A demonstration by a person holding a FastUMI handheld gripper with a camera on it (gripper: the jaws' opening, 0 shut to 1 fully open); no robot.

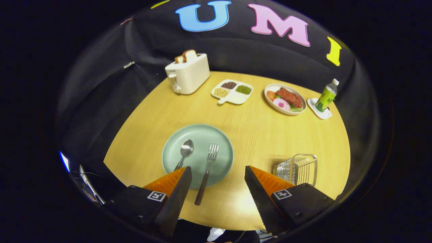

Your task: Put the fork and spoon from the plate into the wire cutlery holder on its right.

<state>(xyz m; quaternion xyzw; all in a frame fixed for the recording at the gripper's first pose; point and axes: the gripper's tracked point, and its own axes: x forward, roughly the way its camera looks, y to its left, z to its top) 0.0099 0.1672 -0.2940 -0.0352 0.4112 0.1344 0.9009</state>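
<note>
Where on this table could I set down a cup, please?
Bare wood lies between the plate and the divided tray, and between plate and wire holder. The far side is crowded: toaster, tray, food dish, bottle. The open gripper hovers above the fork.

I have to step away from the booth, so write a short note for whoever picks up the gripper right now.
Gripper: open, holding nothing, above the table's near edge.
Fork: on the green plate, handle sticking out over the rim between the fingers.
Spoon: on the plate left of the fork, handle behind the left finger.
Wire cutlery holder: right of the plate, nothing visible inside.
Done: nothing.
Left: move the fork and the spoon into the holder.
</note>
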